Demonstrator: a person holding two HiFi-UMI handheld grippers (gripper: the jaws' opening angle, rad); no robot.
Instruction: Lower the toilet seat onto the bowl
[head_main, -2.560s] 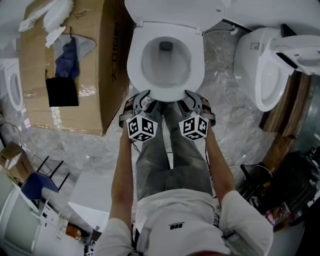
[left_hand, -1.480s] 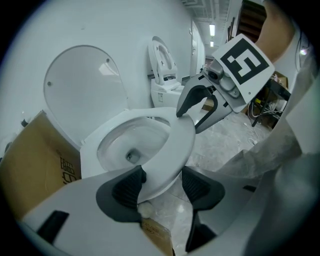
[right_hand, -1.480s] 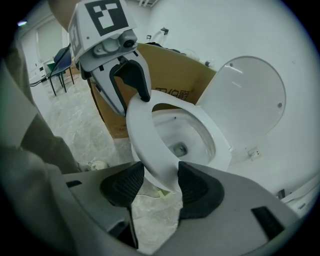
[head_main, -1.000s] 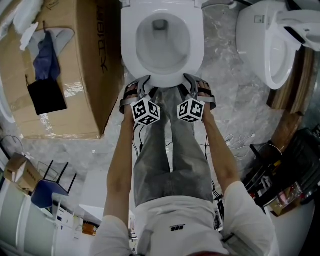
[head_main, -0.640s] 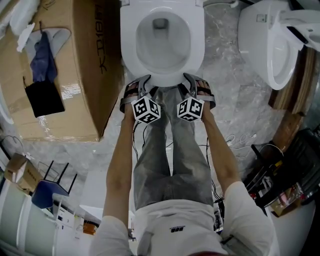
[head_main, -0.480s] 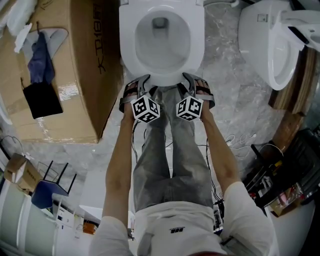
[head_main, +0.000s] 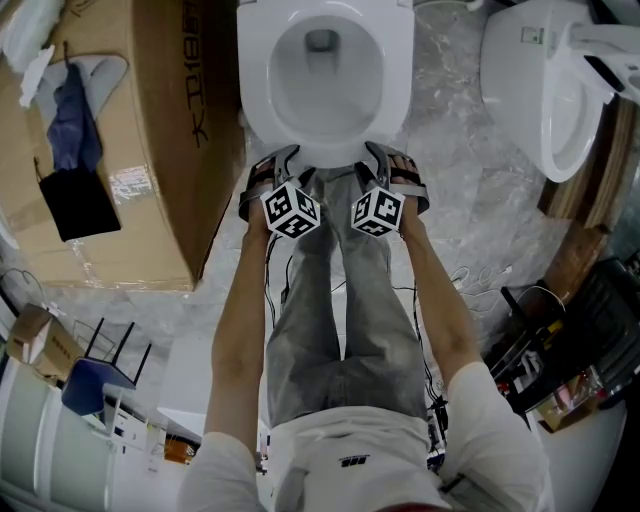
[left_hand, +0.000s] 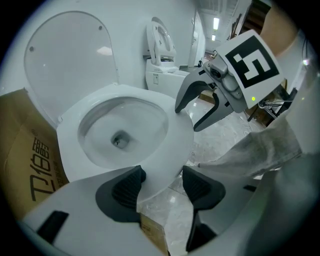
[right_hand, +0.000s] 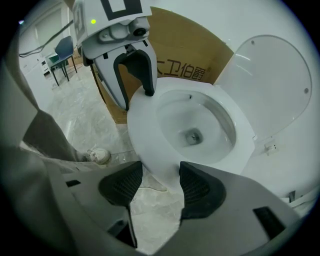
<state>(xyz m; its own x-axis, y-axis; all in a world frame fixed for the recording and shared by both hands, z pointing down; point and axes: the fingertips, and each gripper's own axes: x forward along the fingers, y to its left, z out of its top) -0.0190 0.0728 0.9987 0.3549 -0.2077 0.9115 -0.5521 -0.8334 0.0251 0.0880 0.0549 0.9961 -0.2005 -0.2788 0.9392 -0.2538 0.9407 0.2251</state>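
Left hand-held gripper (left_hand: 160, 182): jaws moderately apart, nothing clamped. We see the front edge of the toilet seat (left_hand: 175, 125) in the gap just ahead of the pads; we can't confirm contact.

Right hand-held gripper (right_hand: 156, 182): same picture. The jaws are apart by about the same amount and hold nothing, with the seat's front edge in line with the gap.

From the head view, both hand-held grippers sit side by side at the front of the toilet, left (head_main: 278, 165) and right (head_main: 385, 162), tips at the rim, marker cubes close together above the person's legs (head_main: 340, 290).

The seat lies flat on the bowl (head_main: 262, 120), as both gripper views show. The lid (left_hand: 70, 55) stands upright behind it.

Edges and room:
- On the left, a cardboard box (head_main: 170, 130) stands just beside the bowl, so that side is tight.
- On the right there is an open strip of marble floor (head_main: 460, 200), then a second toilet (head_main: 540, 90) near by.
- A shoe (right_hand: 97, 156) rests on the floor below the right hand-held gripper.
- Behind the person, a blue chair (head_main: 85, 385) is well apart from the toilet.
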